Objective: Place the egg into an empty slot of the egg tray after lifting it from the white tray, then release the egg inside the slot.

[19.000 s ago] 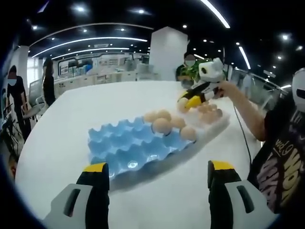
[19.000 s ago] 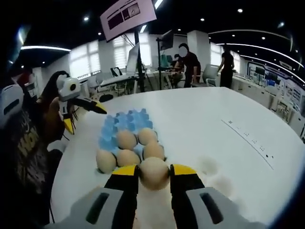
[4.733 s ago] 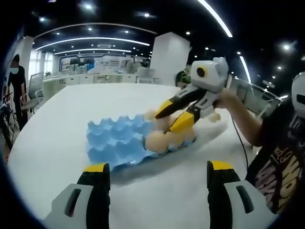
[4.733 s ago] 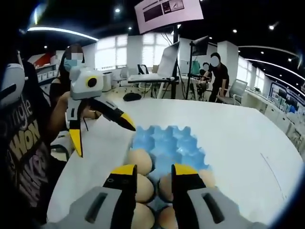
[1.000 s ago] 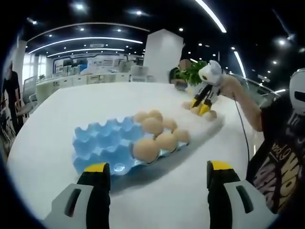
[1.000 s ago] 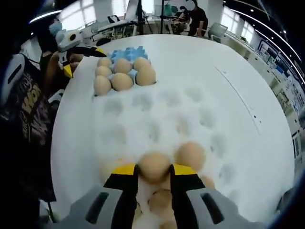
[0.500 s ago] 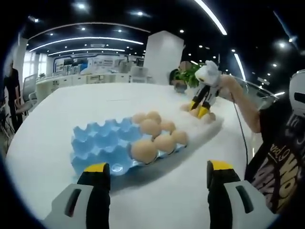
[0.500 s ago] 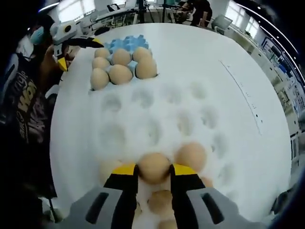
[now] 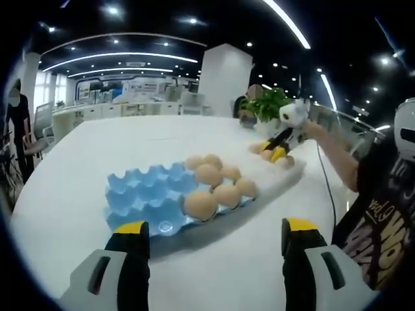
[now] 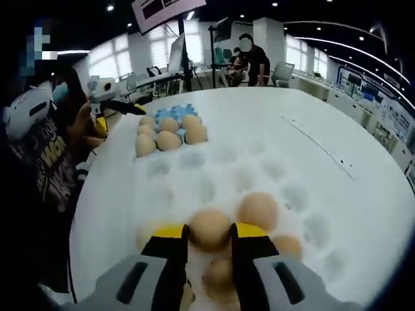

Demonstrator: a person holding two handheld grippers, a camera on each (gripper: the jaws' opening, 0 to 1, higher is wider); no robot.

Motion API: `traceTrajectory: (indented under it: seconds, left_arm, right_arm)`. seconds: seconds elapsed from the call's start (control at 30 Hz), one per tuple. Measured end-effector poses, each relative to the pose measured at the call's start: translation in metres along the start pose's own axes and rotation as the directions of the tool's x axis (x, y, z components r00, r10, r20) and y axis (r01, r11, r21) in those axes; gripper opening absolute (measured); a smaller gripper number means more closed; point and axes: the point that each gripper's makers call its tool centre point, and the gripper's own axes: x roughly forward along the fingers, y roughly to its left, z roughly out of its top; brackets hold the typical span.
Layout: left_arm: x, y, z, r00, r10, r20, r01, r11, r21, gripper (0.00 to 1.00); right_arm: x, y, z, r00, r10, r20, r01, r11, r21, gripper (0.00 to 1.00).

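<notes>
Right hand-held gripper (image 10: 209, 241) pinching egg (image 10: 210, 228) above white tray (image 10: 259, 170); left hand-held gripper (image 9: 214, 236) spread, idle. Lift done; carry to blue egg tray (image 9: 146, 197), release left.

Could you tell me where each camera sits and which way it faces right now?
Left gripper view: rides the left gripper, facing the blue egg tray; the person's arm shows.
Right gripper view: rides the right gripper, whose fingers pinch an egg over the white tray.
Shared: both trays, and each view shows the other gripper.
</notes>
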Motion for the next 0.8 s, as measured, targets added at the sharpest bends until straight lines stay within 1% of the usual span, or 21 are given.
traceTrajectory:
  seconds: [0.1, 0.27, 0.4, 0.57, 0.67, 0.8]
  left_arm:
    - [-0.001, 0.001, 0.0, 1.0, 0.005, -0.002, -0.005, 1.0, 0.002, 0.85]
    - [-0.004, 0.003, 0.0, 1.0, 0.012, 0.003, -0.012, 1.0, 0.001, 0.85]
    - [-0.005, 0.004, -0.001, 1.0, 0.017, 0.002, -0.017, 1.0, -0.003, 0.85]
    - [-0.005, 0.005, -0.002, 1.0, 0.017, 0.003, -0.017, 1.0, -0.007, 0.85]
    - [-0.004, 0.005, -0.002, 1.0, 0.016, 0.0, -0.016, 1.0, -0.007, 0.85]
    - [-0.003, 0.004, -0.002, 1.0, 0.01, -0.001, -0.01, 1.0, -0.005, 0.85]
  right_arm:
    - [-0.002, -0.006, 0.002, 0.999, 0.008, 0.044, -0.01, 0.999, 0.036, 0.27]
    - [-0.003, -0.013, 0.003, 0.998, 0.013, 0.069, -0.017, 0.998, 0.06, 0.27]
    - [-0.003, -0.013, 0.003, 0.997, 0.014, 0.071, -0.019, 0.997, 0.068, 0.27]
    - [-0.005, -0.011, 0.007, 0.993, 0.017, 0.114, -0.028, 0.995, 0.095, 0.27]
    - [-0.008, -0.011, 0.013, 0.988, 0.017, 0.152, -0.035, 0.993, 0.111, 0.27]
    - [-0.009, -0.007, 0.018, 0.984, 0.019, 0.175, -0.04, 0.992, 0.117, 0.27]
